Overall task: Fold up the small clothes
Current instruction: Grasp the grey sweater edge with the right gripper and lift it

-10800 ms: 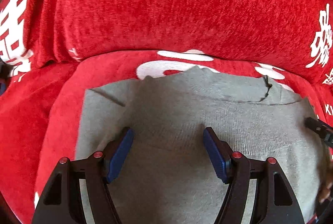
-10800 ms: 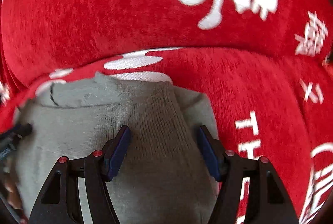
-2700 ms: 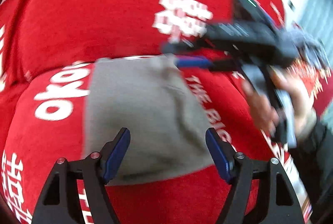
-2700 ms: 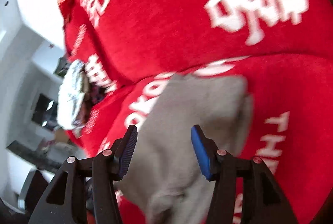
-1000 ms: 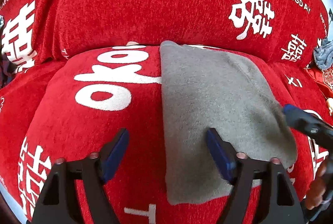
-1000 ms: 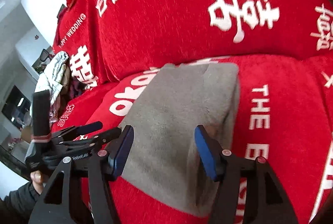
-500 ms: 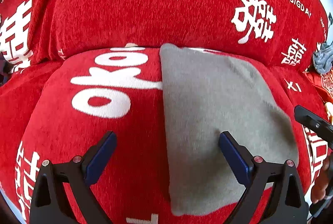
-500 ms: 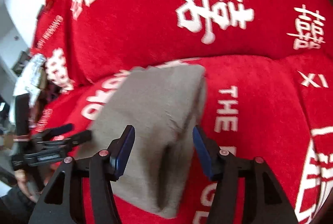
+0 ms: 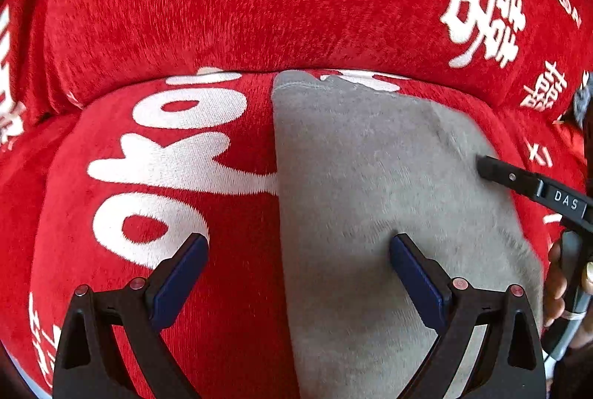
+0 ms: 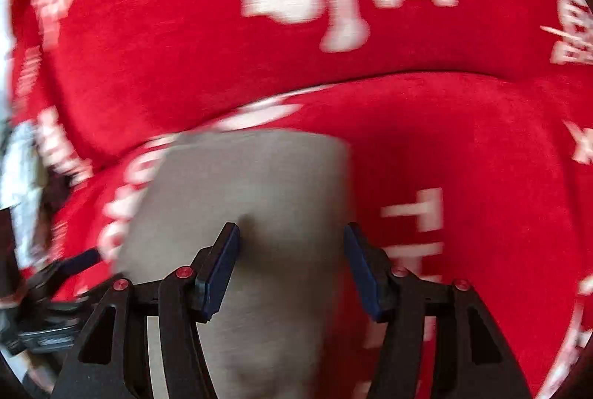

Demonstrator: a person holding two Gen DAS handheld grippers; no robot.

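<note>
My left hand-held gripper point(image 9: 298, 273), jaws wide, straddles the grey garment's point(image 9: 370, 184) left long edge. My right hand-held gripper point(image 10: 291, 263) gapes empty over its right edge.

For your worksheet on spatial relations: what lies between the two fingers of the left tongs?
In the left wrist view, the left edge of the folded grey garment and a strip of red sofa cover lie between them; the left tongs stand open.

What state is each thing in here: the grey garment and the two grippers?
Garment: folded into a narrow strip, lying flat on the red cover.
Left gripper: jaws just opened further, now wide open, straddling the garment's left edge, gripping nothing.
Right gripper: open over the garment's right edge, gripping nothing; view blurred.
</note>
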